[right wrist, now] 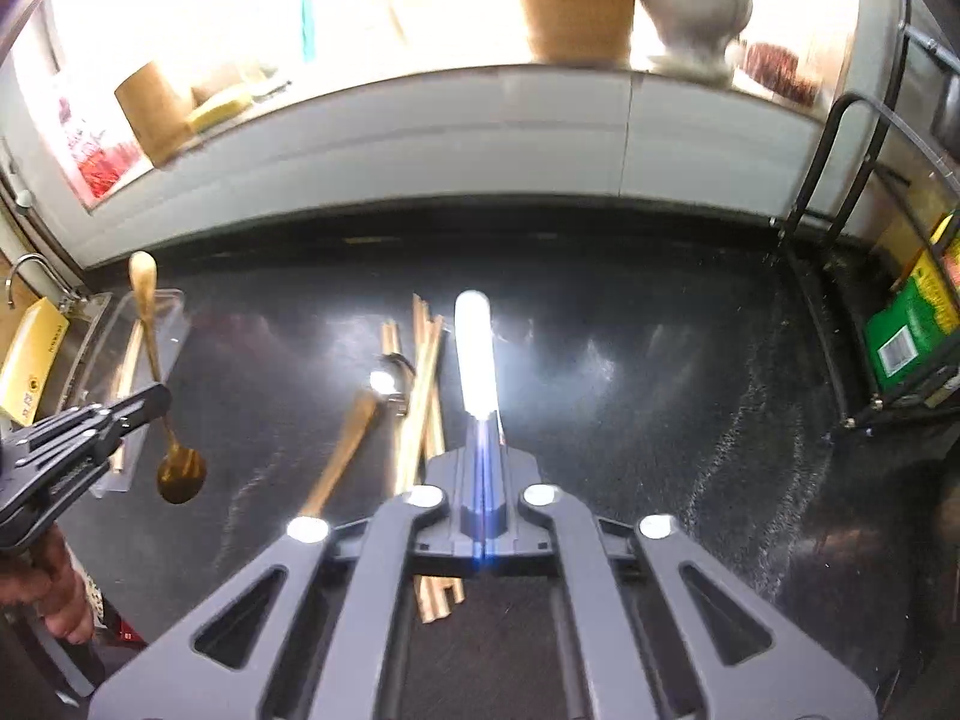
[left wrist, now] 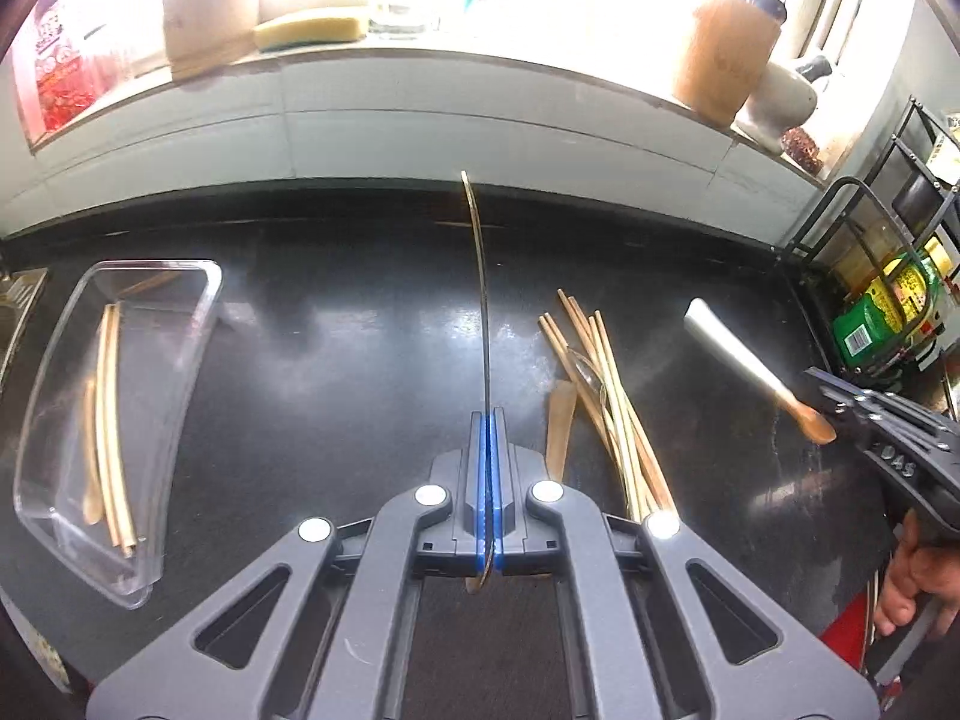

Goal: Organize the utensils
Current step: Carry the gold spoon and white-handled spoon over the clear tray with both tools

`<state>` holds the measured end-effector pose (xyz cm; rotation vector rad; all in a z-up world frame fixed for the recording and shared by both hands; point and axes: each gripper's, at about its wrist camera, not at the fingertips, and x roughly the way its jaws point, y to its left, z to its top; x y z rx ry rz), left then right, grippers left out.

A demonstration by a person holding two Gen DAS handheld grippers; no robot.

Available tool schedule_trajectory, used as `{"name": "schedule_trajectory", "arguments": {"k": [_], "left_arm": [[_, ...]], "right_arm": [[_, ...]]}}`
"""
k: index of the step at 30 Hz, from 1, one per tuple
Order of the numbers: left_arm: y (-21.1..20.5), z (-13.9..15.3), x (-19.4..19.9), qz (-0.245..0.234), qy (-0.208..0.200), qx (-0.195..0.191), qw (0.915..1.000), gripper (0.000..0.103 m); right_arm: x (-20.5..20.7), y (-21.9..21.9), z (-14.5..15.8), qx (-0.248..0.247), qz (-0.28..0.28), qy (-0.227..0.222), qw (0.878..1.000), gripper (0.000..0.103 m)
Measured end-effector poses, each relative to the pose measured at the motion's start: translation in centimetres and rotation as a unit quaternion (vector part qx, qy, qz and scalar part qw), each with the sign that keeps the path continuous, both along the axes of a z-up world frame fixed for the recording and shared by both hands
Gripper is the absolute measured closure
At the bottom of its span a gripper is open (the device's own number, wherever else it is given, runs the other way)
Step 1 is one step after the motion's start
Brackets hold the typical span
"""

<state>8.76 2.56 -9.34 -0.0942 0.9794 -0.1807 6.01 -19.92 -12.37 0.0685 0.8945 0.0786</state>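
Observation:
My left gripper (left wrist: 489, 414) is shut on a gold spoon (left wrist: 480, 300), seen edge-on with its handle pointing away over the black counter (left wrist: 336, 360). In the right wrist view the same spoon (right wrist: 180, 471) hangs bowl-down from the left gripper (right wrist: 159, 399). My right gripper (right wrist: 483, 426) is shut on a white-handled utensil (right wrist: 474, 348), held above the counter; in the left wrist view this utensil (left wrist: 732, 351) sticks out of the right gripper (left wrist: 831, 405). A clear tray (left wrist: 198, 324) at left holds chopsticks (left wrist: 108, 420). Loose chopsticks (left wrist: 612, 396), a wooden spoon (left wrist: 561, 426) and a metal spoon (left wrist: 585, 366) lie on the counter.
A window ledge (left wrist: 480, 78) behind the counter carries a wooden holder (left wrist: 720, 60), a sponge (left wrist: 312, 27) and a stone mortar (left wrist: 780, 96). A black wire rack (left wrist: 870, 276) with a green packet (left wrist: 864, 330) stands at right. A sink edge (left wrist: 18, 300) is at far left.

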Motion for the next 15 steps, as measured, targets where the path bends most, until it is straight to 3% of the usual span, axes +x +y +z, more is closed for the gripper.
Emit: {"name": "schedule_trajectory", "arguments": {"k": [4,9,11,12,13,14,15], "left_arm": [[1.4,0.7,-1.1,0.003,-0.005,0.008,1.0,0.103],[2.8,0.5,-2.2,0.011,0.0,0.011,0.9999,0.103],[3.2,0.3,-2.3,0.011,0.008,0.014,0.9998,0.103],[3.3,0.0,-2.4,0.01,0.012,0.015,0.9998,0.103],[3.4,-0.4,-2.4,0.009,0.018,0.014,0.9997,0.103],[3.4,-0.9,-2.4,0.007,0.024,0.014,0.9996,0.103],[3.4,-1.4,-2.4,0.008,0.03,0.015,0.9994,0.103]], "right_arm": [[-1.0,1.1,0.9,-0.012,0.004,0.004,1.0,0.103],[-1.0,-0.7,-2.7,0.003,-0.008,0.035,0.999,0.102],[-0.5,-2.3,-4.3,-0.001,-0.018,0.056,0.998,0.096],[0.0,-3.0,-5.1,-0.012,-0.015,0.07,0.997,0.07],[0.4,-3.4,-5.6,-0.019,-0.011,0.071,0.997,0.026],[0.6,-3.4,-5.8,-0.029,-0.007,0.063,0.998,0.017],[0.8,-3.3,-6.2,-0.041,0.003,0.053,0.998,0.017]]}}
